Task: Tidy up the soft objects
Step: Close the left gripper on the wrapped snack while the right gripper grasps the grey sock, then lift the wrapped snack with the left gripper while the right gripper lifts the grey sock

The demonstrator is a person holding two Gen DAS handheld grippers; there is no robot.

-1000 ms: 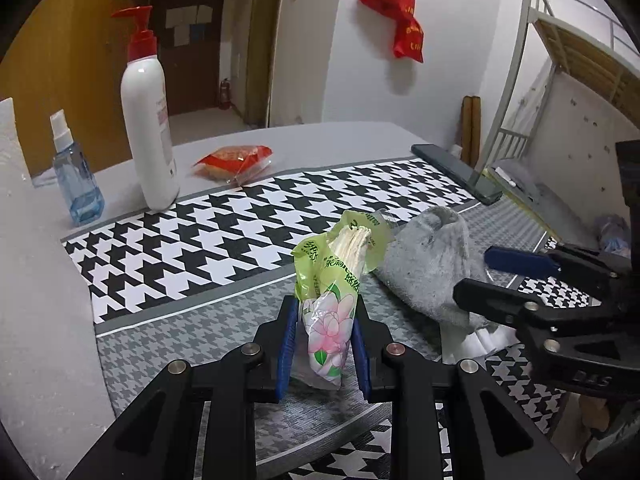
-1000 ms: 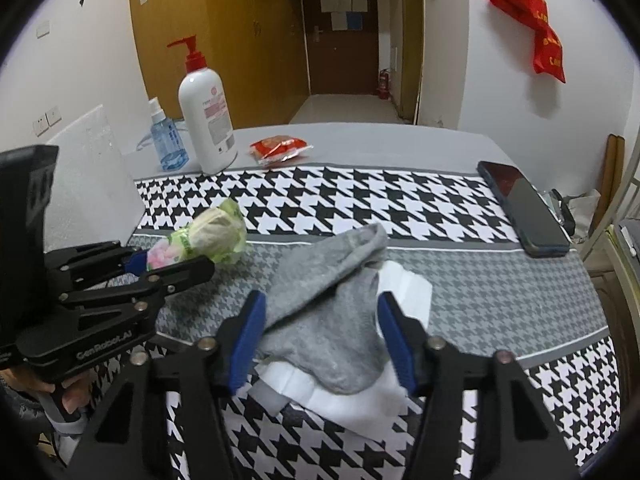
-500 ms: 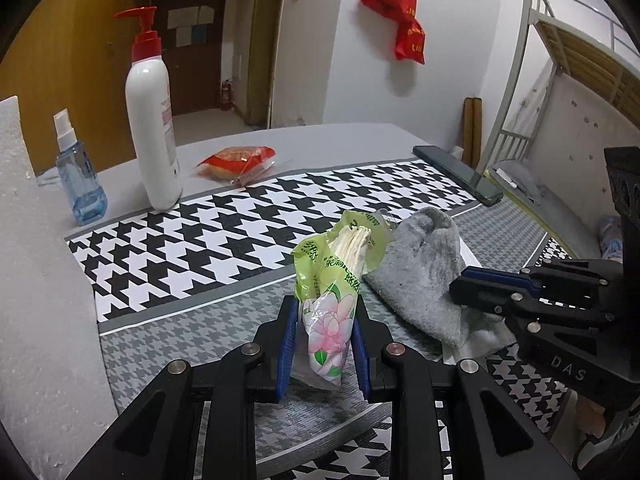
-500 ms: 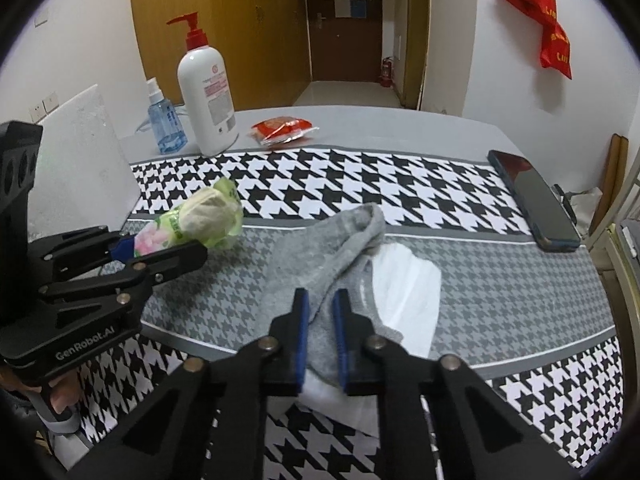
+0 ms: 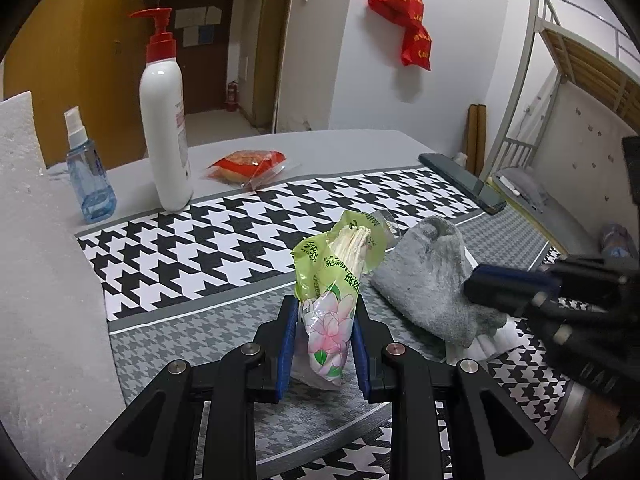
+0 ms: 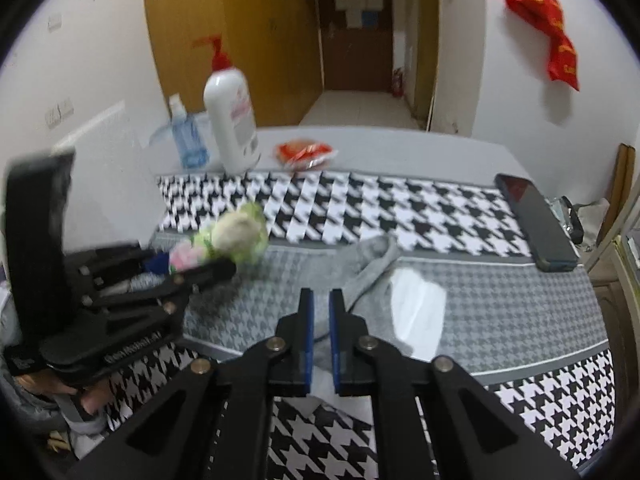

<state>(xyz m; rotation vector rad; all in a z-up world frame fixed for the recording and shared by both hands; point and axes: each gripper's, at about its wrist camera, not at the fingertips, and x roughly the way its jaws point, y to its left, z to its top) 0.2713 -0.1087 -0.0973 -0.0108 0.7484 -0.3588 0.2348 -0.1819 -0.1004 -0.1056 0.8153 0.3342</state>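
My left gripper [image 5: 325, 316] is shut on a green and pink tissue pack [image 5: 334, 292], held upright just above the houndstooth mat [image 5: 240, 232]; the pack also shows in the right wrist view [image 6: 236, 236]. A grey sock [image 5: 428, 280] lies to its right on a white tissue [image 5: 496, 340]. My right gripper [image 6: 321, 308] is shut on the near end of the grey sock [image 6: 368, 276], which stretches away over the white tissue [image 6: 420, 308]. The right gripper also shows at the right of the left wrist view [image 5: 512, 284].
A white pump bottle [image 5: 166, 128], a blue spray bottle [image 5: 88, 172] and a red snack packet [image 5: 248, 162] stand at the back of the table. A dark phone [image 5: 460, 182] lies at the right. A white foam block [image 5: 36, 280] runs along the left.
My right gripper closed from wide open onto the grey sock and pulled its near end back, stretching the sock. The left gripper kept holding the tissue pack, hardly moving.
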